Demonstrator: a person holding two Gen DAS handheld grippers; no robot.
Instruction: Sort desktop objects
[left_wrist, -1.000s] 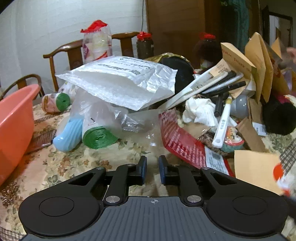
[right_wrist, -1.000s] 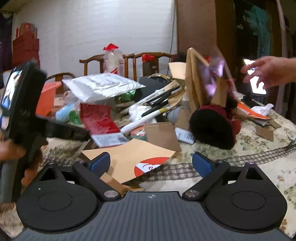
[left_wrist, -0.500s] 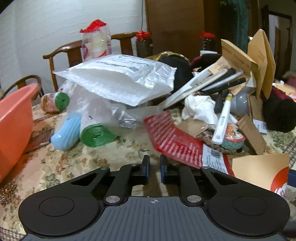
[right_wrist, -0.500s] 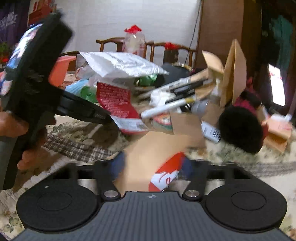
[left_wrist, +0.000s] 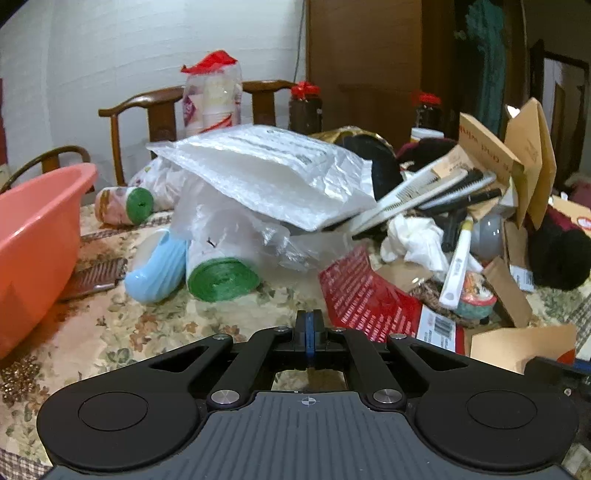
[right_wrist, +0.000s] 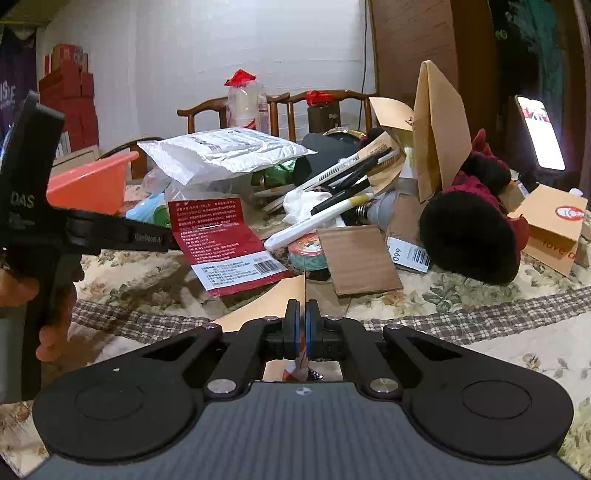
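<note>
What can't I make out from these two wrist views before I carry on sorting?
- Brown envelope, right wrist view: the right hand-held gripper, shut on it, covers its near end and red logo.
- Pile under the white bubble mailer, left wrist view: mostly hidden beneath it.
- Orange basin, left wrist view: cut by the left edge; contents unseen.
- Red packet print: too small.

- The left gripper (left_wrist: 309, 325) has just squeezed its jaws tight together, with nothing between them. It hangs low over the table (left_wrist: 110, 325).
- The right gripper (right_wrist: 302, 317) has just closed, pinching a thin tan card (right_wrist: 275, 301) lying on the table.
</note>
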